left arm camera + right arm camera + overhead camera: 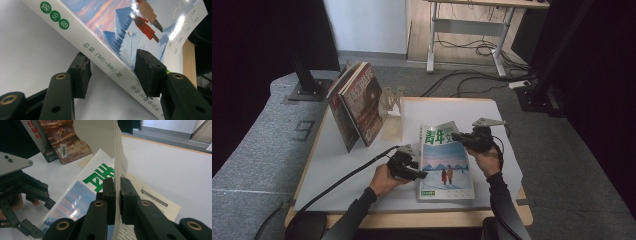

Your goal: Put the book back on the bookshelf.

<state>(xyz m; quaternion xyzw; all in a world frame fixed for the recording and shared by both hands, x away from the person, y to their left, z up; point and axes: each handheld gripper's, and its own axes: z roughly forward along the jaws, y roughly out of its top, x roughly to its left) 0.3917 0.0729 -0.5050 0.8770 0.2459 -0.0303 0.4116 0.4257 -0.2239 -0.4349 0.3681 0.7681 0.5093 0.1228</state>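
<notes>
While lying flat on the table (337, 165), magazine (446, 162) pinched: right gripper (117, 181) clamps lifted cover (118, 157) (edge-on); left gripper (112, 67) half-open, straddles spine.

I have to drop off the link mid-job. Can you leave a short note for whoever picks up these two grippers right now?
Right gripper: shut on the front cover of the magazine, which it holds lifted upright.
Left gripper: open, jaws either side of the magazine's spine edge, no clamp visible.
The magazine lies flat on the table, near the front edge. Two other books lean upright at the back left.
Done: cover raised.
Left: probably fold the cover fully open, or grip the spine to lift the magazine.
</notes>
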